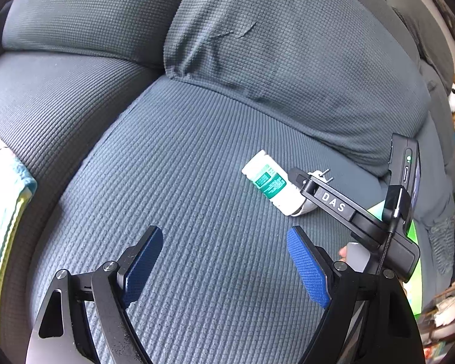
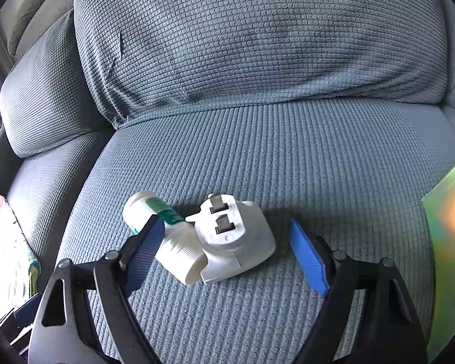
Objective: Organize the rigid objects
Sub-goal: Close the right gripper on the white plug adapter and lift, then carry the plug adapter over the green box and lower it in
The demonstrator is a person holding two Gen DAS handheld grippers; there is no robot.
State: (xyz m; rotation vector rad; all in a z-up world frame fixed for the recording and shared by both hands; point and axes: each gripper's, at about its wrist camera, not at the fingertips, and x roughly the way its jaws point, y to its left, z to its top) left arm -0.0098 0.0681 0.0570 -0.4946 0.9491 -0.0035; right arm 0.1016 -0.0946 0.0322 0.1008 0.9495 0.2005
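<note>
ribbed grey cushion (image 2: 288,151), smooth white bottle (image 2: 166,233) touching boxy plug adapter (image 2: 236,236), both grippers (image 1: 224,261) (image 2: 224,251) released

Left gripper (image 1: 224,265) and right gripper (image 2: 224,251) fingers spread wide.

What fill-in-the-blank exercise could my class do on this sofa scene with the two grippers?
1. The white bottle has a ____ label.
2. The plug adapter lies on the sofa seat cushion with its prongs pointing ____.
3. The right gripper is ____, with bottle and adapter between its fingers.
4. The left gripper holds ____.

Missing words: green; up; open; nothing
</note>
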